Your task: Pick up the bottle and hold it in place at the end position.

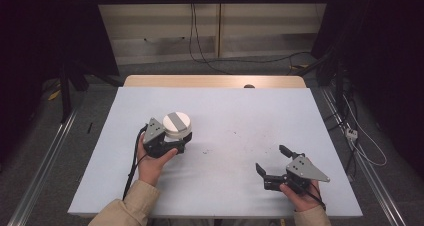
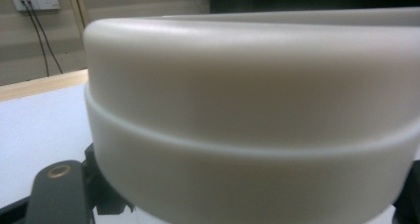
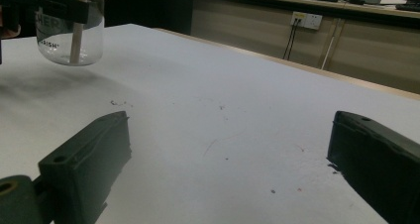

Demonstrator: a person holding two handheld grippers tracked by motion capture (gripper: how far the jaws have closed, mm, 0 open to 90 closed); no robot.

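Note:
A clear jar with a wide white lid (image 1: 177, 124) is held at the left middle of the table, with my left gripper (image 1: 181, 139) shut on it just under the lid. In the left gripper view the white lid (image 2: 247, 110) sits very close between the jaws, and one black finger (image 2: 57, 196) shows at the lower left. From the right gripper view the jar (image 3: 69, 30) hangs a little above the table with a shadow beneath it. My right gripper (image 1: 271, 158) rests near the front right, jaws wide open, and nothing lies between them in its own view (image 3: 228, 169).
A pale blue-grey mat (image 1: 225, 111) covers the table, with a wooden edge (image 1: 215, 81) at the back. Dark specks (image 1: 245, 136) mark the mat's middle. A small dark object (image 1: 248, 86) sits at the back edge. Cables run over the floor behind.

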